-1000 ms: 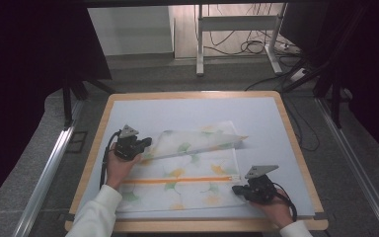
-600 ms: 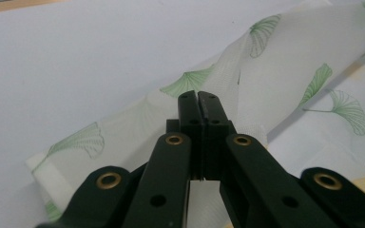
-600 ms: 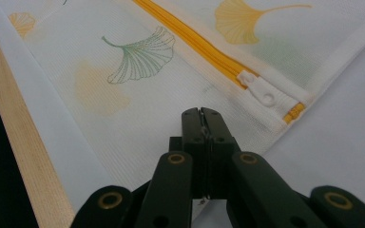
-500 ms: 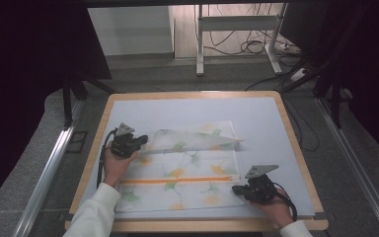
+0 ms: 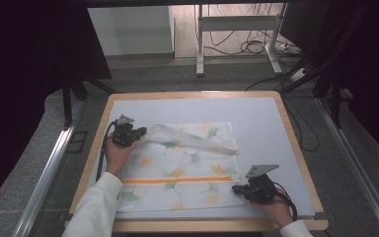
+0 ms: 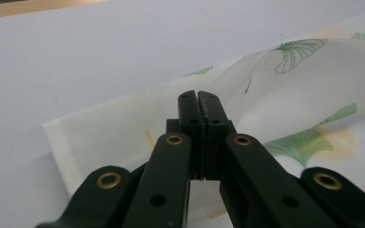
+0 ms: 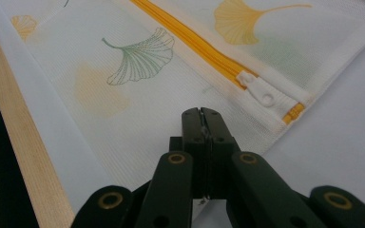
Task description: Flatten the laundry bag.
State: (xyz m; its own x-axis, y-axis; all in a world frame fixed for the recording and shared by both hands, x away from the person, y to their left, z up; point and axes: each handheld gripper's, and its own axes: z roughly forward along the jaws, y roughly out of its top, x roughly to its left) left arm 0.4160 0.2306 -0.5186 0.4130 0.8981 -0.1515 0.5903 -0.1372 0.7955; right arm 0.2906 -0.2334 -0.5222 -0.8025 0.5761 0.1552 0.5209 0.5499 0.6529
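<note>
While mesh bag lies flat on worktop, left hand-held gripper pinching bag's folded-over far-left corner, right hand-held gripper clamped on bag's near-right corner, just below yellow zipper

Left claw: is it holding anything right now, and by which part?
Yes. The left claw is shut on the mesh bag, pinching its folded-over far-left edge, lifted off the table.

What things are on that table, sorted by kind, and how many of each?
Mesh bags with leaf print: 1
Orange zips on the bag: 1
Hand-held grippers: 2, left gripper and right gripper
Total: 4
</note>
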